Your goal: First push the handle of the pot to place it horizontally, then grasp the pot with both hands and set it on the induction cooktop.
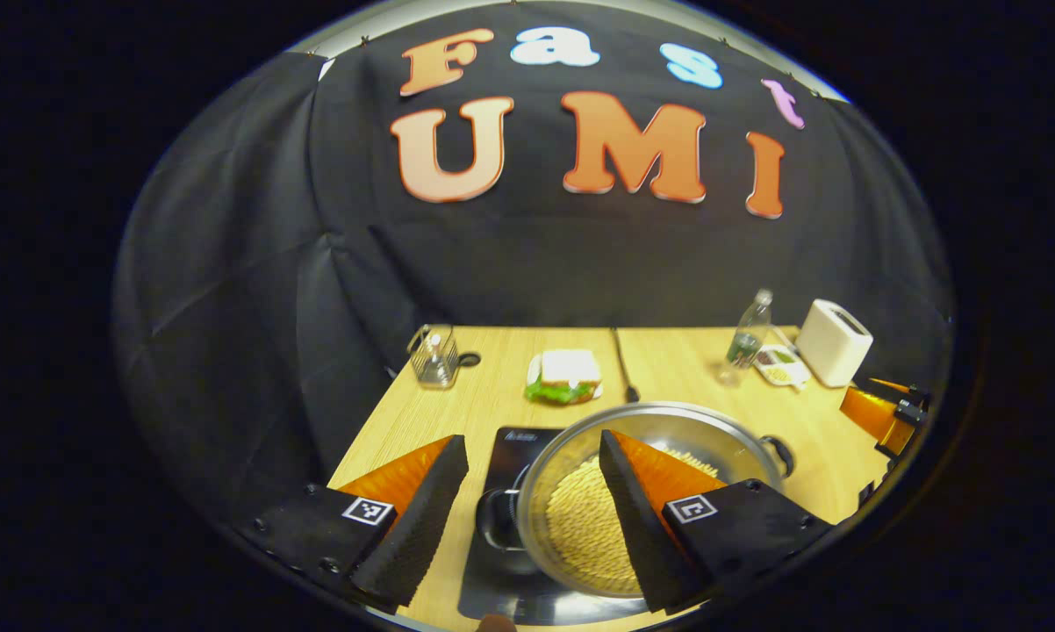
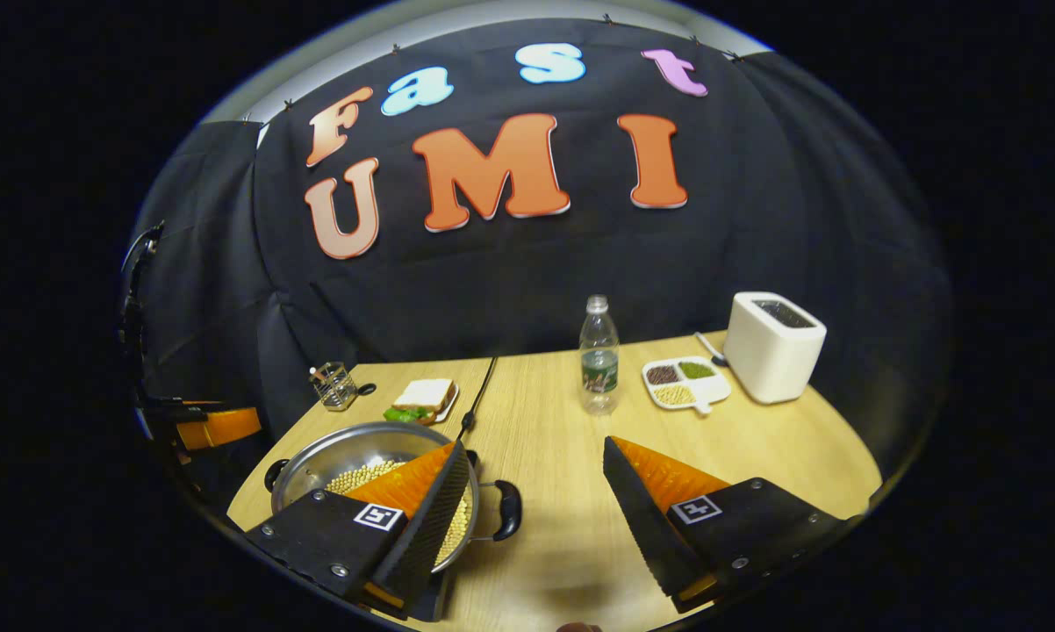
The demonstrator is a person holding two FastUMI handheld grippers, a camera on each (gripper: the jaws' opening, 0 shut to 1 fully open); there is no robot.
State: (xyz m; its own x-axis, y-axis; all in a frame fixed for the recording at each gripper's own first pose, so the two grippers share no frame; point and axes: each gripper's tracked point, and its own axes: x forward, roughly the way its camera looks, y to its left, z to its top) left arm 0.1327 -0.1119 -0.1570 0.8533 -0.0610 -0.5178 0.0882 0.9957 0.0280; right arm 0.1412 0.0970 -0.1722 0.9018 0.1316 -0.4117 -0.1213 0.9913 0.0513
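Observation:
A steel pot [image 1: 685, 428] holding yellow beans sits on the black induction cooktop [image 1: 510, 449] on the wooden table. My left gripper [image 1: 527, 527] is open, and the pot's near black handle [image 1: 495, 518] lies between its fingers without being pressed. The far handle [image 1: 779, 452] points right, where the other gripper [image 1: 879, 412] shows at the edge. In the right gripper view my right gripper [image 2: 536, 518] is open too. The pot [image 2: 339, 455] is at lower left, its handle [image 2: 507, 509] in the gap beside the left finger. The left gripper [image 2: 207, 426] hovers at far left.
Behind the pot are a sandwich on a plate [image 1: 565, 376], a glass jar [image 1: 434, 358] and a black cable [image 1: 622, 364]. A water bottle [image 2: 598, 355], a divided dish of beans [image 2: 685, 382] and a white toaster [image 2: 773, 345] stand at the back right.

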